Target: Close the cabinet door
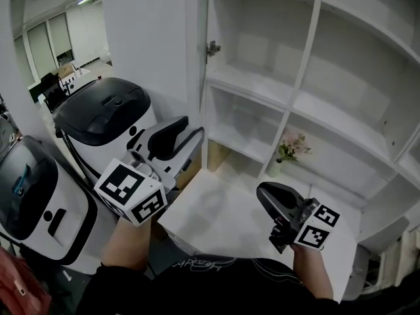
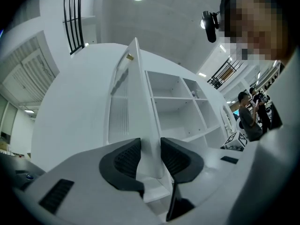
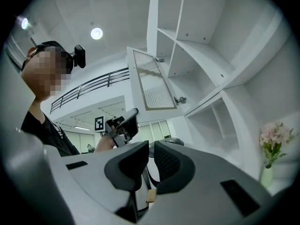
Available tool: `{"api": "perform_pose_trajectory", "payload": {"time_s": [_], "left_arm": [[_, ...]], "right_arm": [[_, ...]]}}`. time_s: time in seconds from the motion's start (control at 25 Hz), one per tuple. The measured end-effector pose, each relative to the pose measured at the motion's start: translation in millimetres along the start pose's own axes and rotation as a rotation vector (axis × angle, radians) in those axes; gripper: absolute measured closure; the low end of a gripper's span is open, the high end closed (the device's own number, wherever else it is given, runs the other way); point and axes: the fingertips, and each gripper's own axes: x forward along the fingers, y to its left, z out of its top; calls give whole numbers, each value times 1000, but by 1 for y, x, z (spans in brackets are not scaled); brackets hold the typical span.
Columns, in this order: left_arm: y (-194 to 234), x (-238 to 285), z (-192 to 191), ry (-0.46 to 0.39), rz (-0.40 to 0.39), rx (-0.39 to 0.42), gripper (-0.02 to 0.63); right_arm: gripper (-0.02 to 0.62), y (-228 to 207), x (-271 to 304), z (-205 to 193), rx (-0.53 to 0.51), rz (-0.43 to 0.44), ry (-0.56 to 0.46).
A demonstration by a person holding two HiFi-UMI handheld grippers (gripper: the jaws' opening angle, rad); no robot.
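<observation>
The white cabinet door stands open at the left of the shelves, swung out towards me. My left gripper has the door's free edge between its black pads, and both pads touch it. In the right gripper view the door shows its ribbed inner panel, with the left gripper below it. My right gripper hovers over the low white surface in front of the shelves. It holds nothing, and its jaws stand almost together.
Two white machines with black tops stand left of the door. A small vase of pink flowers sits on a low shelf. A hinge is on the cabinet frame. A white tabletop lies below my hands.
</observation>
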Motion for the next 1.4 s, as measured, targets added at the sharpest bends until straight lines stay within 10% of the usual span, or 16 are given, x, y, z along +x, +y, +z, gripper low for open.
{"api": "perform_pose_trajectory", "payload": {"time_s": [1.4], "left_arm": [[-84,175,-40,39,-16,126,459]], "right_arm": [[534,-50,-114,38,-25,-204,-108]]}}
